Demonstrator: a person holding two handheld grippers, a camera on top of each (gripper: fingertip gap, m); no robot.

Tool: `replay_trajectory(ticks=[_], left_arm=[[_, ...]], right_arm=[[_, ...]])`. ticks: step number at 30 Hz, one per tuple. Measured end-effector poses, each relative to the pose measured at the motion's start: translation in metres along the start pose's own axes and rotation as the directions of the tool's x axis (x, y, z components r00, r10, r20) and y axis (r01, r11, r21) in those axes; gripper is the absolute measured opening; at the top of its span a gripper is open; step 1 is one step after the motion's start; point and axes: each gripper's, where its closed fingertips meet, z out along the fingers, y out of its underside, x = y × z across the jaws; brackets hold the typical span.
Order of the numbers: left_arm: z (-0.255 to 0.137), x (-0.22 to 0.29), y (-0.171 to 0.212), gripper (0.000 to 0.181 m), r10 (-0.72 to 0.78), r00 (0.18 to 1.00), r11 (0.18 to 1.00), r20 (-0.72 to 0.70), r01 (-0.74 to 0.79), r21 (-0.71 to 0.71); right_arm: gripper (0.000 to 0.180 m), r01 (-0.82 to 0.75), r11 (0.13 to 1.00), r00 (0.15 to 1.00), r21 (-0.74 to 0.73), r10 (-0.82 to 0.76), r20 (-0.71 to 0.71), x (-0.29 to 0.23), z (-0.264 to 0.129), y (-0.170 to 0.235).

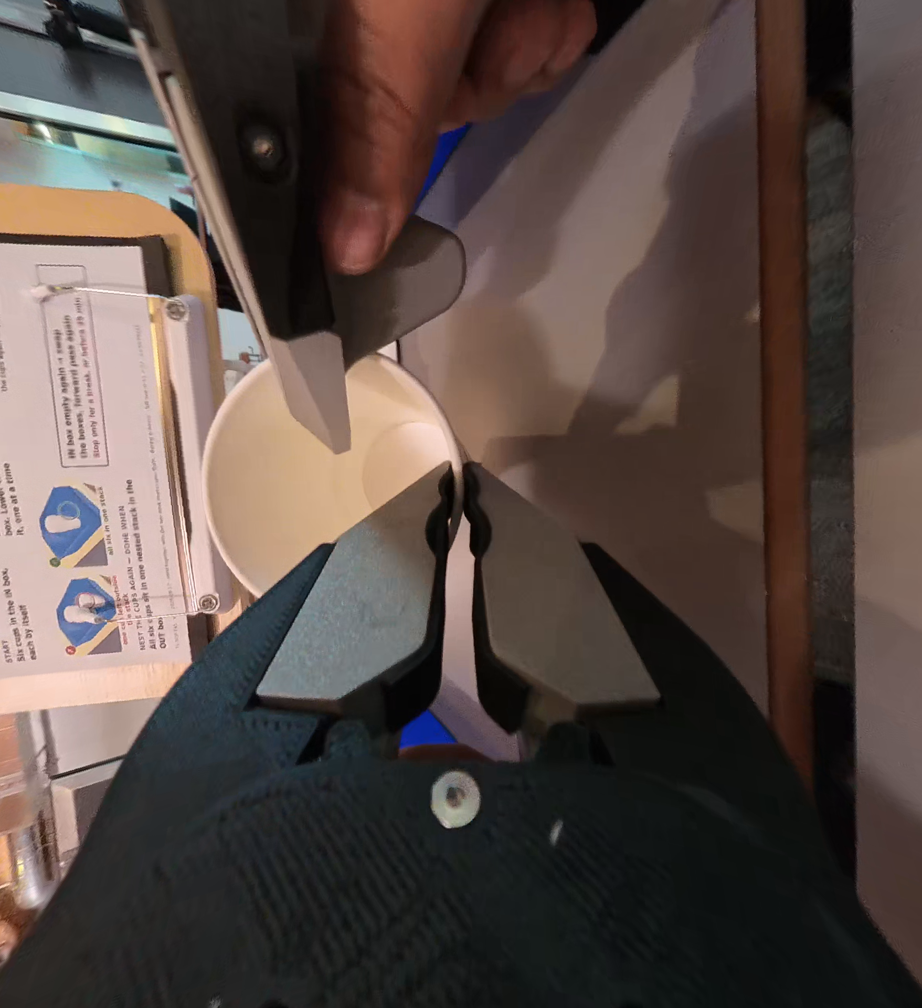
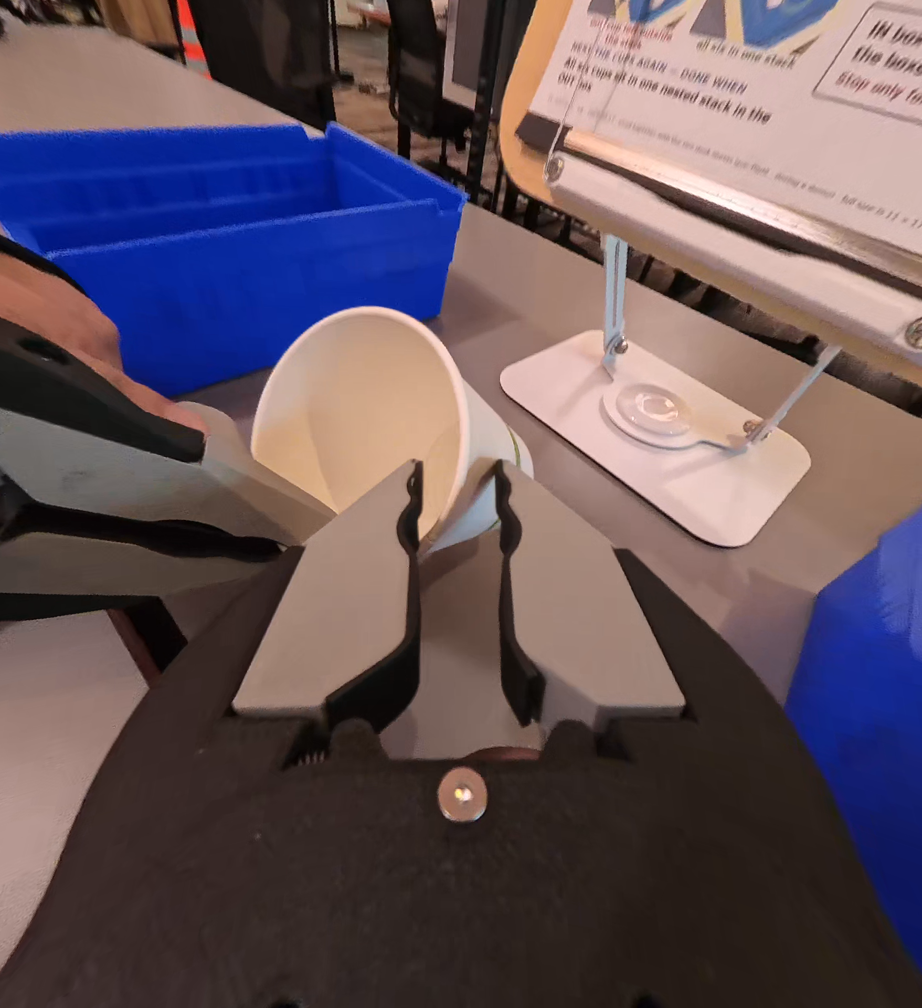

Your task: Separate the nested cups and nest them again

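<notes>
A white paper cup [image 1: 284, 491] [image 2: 355, 414] is held tilted above the table, its mouth facing both cameras. A second cup with a green mark [image 2: 494, 436] appears nested around its base. My left gripper [image 1: 458, 474] is shut on the cup's rim; in the right wrist view it [image 2: 284, 537] comes in from the left. My right gripper [image 2: 458, 469] is partly open and straddles the cup wall, one finger inside and one outside. In the left wrist view it [image 1: 360, 393] reaches in from above.
A blue bin [image 2: 229, 305] stands behind the cup and another blue bin [image 2: 884, 709] is at the right. A white stand [image 2: 655, 436] holds an instruction sheet [image 1: 66, 436]. The table's wooden edge [image 1: 780, 436] runs along the right. A hand [image 1: 393, 136] holds the right gripper. Spacing between my two grippers at the tips: around 6 centimeters.
</notes>
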Motion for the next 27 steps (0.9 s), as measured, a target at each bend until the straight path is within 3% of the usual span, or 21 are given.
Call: replay_trajectory(ticks=[5, 10, 15, 20, 27], left_arm=[[0.006, 0.003, -0.001, 0.001, 0.052, 0.998, 0.998, 0.020, -0.051, -0.032], [0.007, -0.002, -0.016, 0.003, 0.084, 0.992, 0.996, 0.093, -0.084, -0.006], [0.004, -0.006, -0.030, 0.003, -0.049, 0.996, 0.994, 0.079, 0.040, 0.106], [-0.010, -0.009, -0.043, 0.000, -0.160, 0.987, 0.959, 0.020, 0.151, 0.241], [-0.041, -0.033, -0.069, 0.000, -0.317, 0.948, 0.842, -0.026, 0.294, 0.453]], right_arm=[[0.008, 0.032, 0.998, 0.997, -0.051, -0.035, -0.063, 0.010, 0.001, 0.009], [0.000, -0.058, 0.998, 0.995, -0.034, 0.055, -0.077, 0.022, 0.000, 0.012], [0.000, -0.164, 0.986, 0.986, -0.017, 0.163, -0.038, 0.028, 0.000, 0.014], [0.000, -0.163, 0.987, 0.984, 0.007, 0.163, -0.069, 0.034, -0.004, 0.010], [0.000, -0.170, 0.983, 0.980, 0.064, 0.175, -0.091, 0.043, -0.013, 0.000]])
